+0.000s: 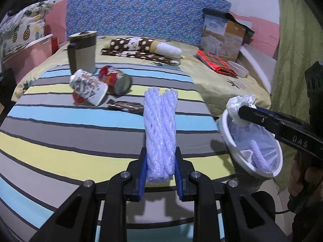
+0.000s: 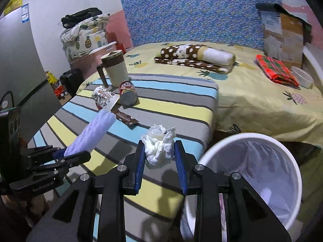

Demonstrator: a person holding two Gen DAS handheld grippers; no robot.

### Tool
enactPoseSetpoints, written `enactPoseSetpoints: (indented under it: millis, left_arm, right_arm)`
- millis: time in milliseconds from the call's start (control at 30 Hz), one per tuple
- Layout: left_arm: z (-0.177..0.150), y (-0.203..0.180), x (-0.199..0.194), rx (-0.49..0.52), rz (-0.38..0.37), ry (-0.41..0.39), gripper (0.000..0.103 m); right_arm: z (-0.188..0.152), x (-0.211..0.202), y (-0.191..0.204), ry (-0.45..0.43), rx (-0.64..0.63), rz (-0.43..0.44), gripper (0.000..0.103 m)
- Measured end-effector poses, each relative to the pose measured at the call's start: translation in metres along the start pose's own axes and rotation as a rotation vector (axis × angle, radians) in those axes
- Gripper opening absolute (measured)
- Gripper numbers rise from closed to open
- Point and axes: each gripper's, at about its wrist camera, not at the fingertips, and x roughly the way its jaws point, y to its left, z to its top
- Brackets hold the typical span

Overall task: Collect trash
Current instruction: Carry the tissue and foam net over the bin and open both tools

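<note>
My left gripper (image 1: 160, 159) is shut on a white foam net sleeve (image 1: 160, 129), held above the striped mat; it also shows in the right wrist view (image 2: 90, 135). My right gripper (image 2: 159, 153) is shut on a crumpled white tissue (image 2: 158, 145), held just left of the white trash bin (image 2: 250, 139). In the left wrist view the tissue (image 1: 240, 103) hangs over the bin's far rim (image 1: 228, 139), and another foam sleeve lies inside. On the mat lie a patterned paper cup (image 1: 88, 86), a red can (image 1: 115, 80) and a brown wrapper (image 1: 126, 106).
A beige lidded mug (image 1: 82, 51) stands behind the cup and can. The striped mat (image 1: 60, 133) lies on a yellow bedsheet. Further back are a polka-dot rolled blanket (image 1: 141, 48), a red folded cloth (image 1: 216, 62), a white bowl (image 1: 239, 69) and a box (image 1: 222, 38).
</note>
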Motion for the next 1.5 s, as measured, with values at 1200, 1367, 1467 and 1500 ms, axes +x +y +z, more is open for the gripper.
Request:
enactPoseSetpoints:
  millis: [1200, 1367, 1467, 1500]
  left_arm:
    - [0.005, -0.125, 0.038, 0.212, -0.183, 0.085, 0.025]
    - [0.008, -0.14, 0.048, 0.238, -0.207, 0.099, 0.025]
    - [0.01, -0.147, 0.054, 0.25, -0.225, 0.108, 0.025]
    - [0.01, -0.15, 0.057, 0.253, -0.23, 0.113, 0.025]
  right_arm:
    - [-0.053, -0.04, -0.073, -0.023, 0.18, -0.144, 0.031]
    - [-0.058, -0.04, -0.084, -0.014, 0.205, -0.155, 0.031]
    - [-0.061, -0.039, -0.092, -0.003, 0.222, -0.161, 0.031]
    - [-0.062, -0.039, -0.094, 0.001, 0.227, -0.162, 0.031]
